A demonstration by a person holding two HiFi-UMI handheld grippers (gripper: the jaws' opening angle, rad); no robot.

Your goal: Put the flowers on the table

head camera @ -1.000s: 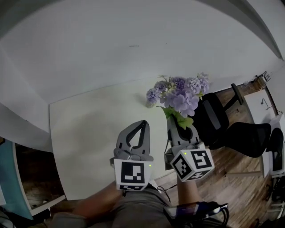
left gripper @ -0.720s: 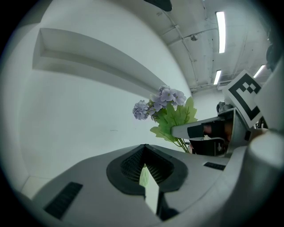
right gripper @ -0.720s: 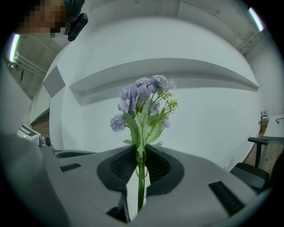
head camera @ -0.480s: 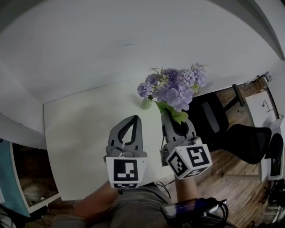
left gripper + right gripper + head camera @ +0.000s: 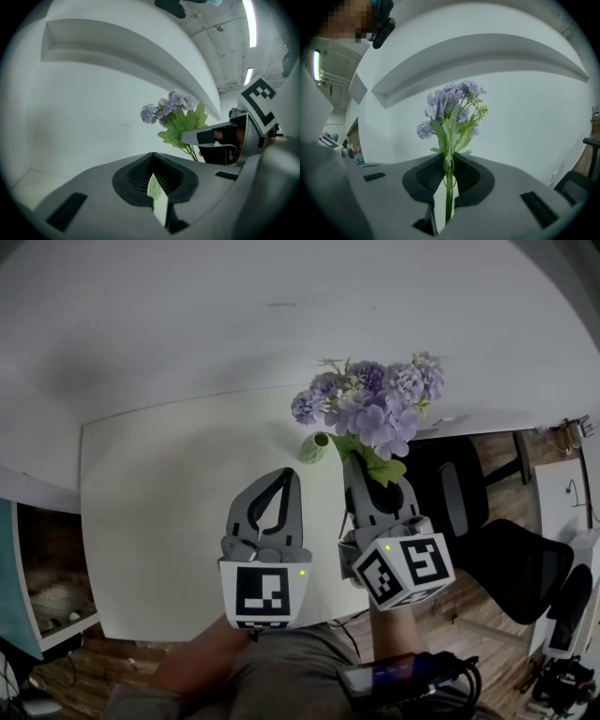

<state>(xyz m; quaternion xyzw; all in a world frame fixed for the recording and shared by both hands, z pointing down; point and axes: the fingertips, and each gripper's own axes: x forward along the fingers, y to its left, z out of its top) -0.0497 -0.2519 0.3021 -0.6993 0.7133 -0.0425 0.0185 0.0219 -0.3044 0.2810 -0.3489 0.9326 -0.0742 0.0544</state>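
Note:
A bunch of purple flowers (image 5: 370, 413) with green leaves stands upright over the far right part of the white table (image 5: 159, 512). My right gripper (image 5: 363, 470) is shut on the green stems (image 5: 448, 187), which run up between its pads to the blooms (image 5: 450, 101). My left gripper (image 5: 284, 474) hovers just left of it over the table, its fingertips meeting with nothing between them (image 5: 153, 180). From the left gripper view the flowers (image 5: 173, 105) and the right gripper (image 5: 206, 136) show at the right.
A white wall backs the table. Two black office chairs (image 5: 450, 493) (image 5: 525, 563) stand on the wooden floor right of the table. A small pale green thing (image 5: 314, 448) shows at the bouquet's lower left; I cannot tell what it is.
Both grippers have sunk a little and shifted slightly over the table. The flowers moved along in the right gripper's grip. Neither gripper's jaws changed.

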